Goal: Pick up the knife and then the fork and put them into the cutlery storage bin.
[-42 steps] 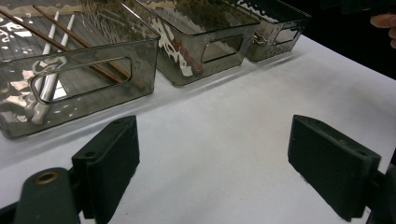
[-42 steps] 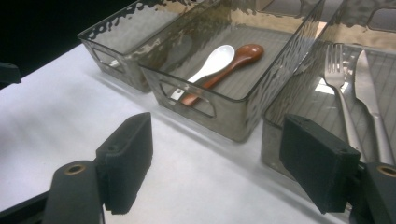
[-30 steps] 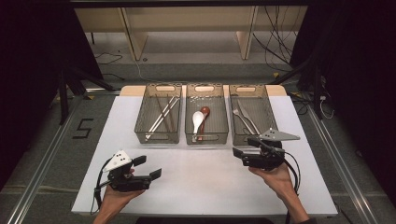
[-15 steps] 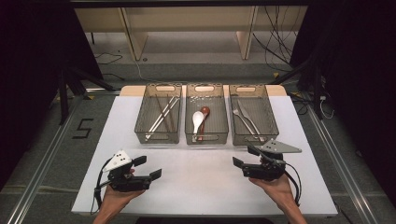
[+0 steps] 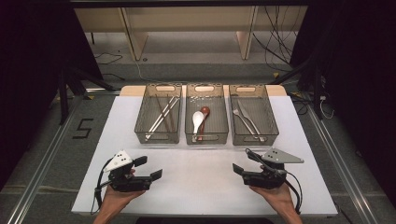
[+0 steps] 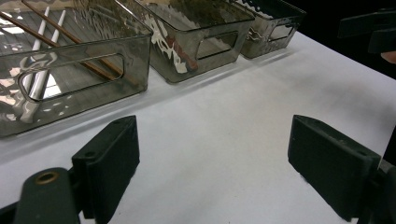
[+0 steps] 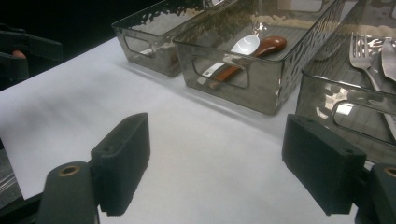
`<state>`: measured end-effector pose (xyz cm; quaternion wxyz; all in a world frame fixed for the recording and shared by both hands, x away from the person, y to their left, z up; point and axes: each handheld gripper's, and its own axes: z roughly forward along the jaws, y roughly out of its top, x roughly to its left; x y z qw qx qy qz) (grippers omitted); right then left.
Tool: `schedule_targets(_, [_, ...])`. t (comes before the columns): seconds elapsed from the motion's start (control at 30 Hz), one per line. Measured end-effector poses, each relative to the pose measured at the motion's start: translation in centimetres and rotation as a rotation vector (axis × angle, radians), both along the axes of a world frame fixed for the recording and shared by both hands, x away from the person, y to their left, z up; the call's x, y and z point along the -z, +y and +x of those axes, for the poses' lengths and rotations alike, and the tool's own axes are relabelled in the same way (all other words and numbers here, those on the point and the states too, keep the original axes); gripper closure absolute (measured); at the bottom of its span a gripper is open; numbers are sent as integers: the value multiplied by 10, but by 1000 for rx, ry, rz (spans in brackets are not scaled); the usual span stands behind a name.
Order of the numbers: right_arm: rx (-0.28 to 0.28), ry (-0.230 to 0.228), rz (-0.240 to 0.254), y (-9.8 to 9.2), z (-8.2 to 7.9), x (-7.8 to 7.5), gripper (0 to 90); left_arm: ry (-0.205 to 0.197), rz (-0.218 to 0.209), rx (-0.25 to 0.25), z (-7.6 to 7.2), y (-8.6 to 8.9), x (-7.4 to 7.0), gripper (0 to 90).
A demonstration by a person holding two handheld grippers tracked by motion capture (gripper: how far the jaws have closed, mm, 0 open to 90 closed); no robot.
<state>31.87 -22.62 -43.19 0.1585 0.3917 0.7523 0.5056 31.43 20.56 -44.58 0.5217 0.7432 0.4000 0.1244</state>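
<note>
Left claw [image 5: 148,169]: released, jaws spread wide and holding nothing, low over the white desk [image 5: 201,186], near side of the middle bin [image 5: 207,138] and off to its left.
Right claw [image 5: 239,170]: released, empty, near side of the middle bin, off to its right.
Middle bin: holds a white spoon [image 5: 198,119] and a brown spoon [image 5: 203,113], well apart from both claws.
</note>
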Motion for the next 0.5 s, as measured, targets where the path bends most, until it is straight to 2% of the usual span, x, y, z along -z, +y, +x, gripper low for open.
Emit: schedule_targets(0.5, [7, -14, 14, -7, -14, 8, 223, 0, -1, 8, -1, 0, 0, 162])
